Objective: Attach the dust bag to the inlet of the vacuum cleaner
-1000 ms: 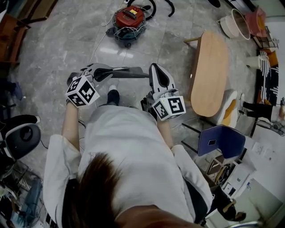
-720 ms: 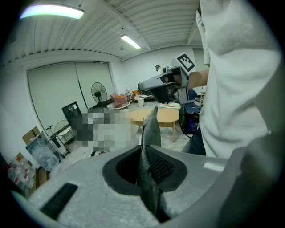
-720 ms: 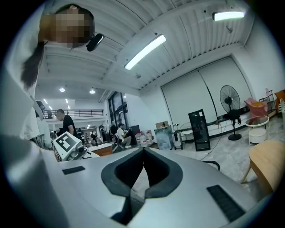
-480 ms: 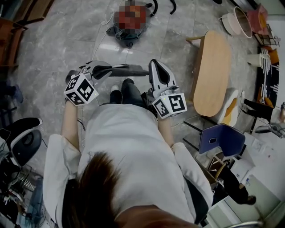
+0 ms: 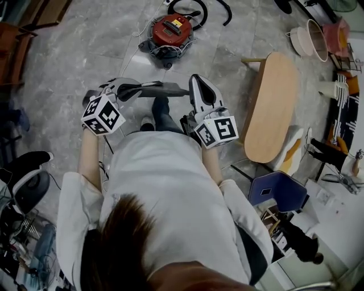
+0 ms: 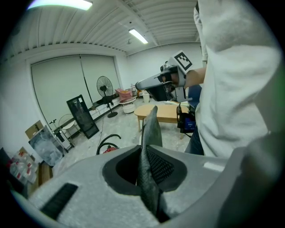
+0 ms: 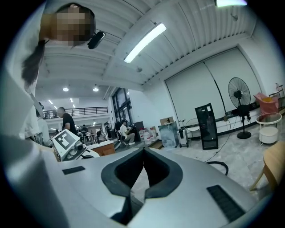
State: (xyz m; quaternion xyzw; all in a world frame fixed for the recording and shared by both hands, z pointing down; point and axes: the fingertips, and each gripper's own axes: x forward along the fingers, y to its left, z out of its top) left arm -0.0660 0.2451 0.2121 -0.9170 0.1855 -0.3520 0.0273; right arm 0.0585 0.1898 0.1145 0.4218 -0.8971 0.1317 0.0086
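In the head view the red vacuum cleaner [image 5: 170,30] stands on the marble floor ahead of me, with a black hose [image 5: 187,5] curling behind it. My left gripper [image 5: 132,90] points right and is shut on the dust bag [image 5: 165,88], a flat dark grey piece that sticks out towards my right gripper. In the left gripper view the grey mesh bag [image 6: 150,147] stands on edge between the jaws, with the vacuum cleaner [image 6: 108,149] low behind it. My right gripper [image 5: 199,80] points forward, shut and empty; its closed jaws [image 7: 143,153] hold nothing.
An oval wooden table [image 5: 271,108] stands to the right of my path, with a blue chair [image 5: 281,190] behind it. A black office chair [image 5: 25,182] is at the left. A basin [image 5: 310,37] sits far right, and a standing fan [image 6: 104,84] by the wall.
The person has stepped forward across the floor; one leg swings ahead and the table slides down in the head view. Both grippers travel along, with the bag still held in the left.
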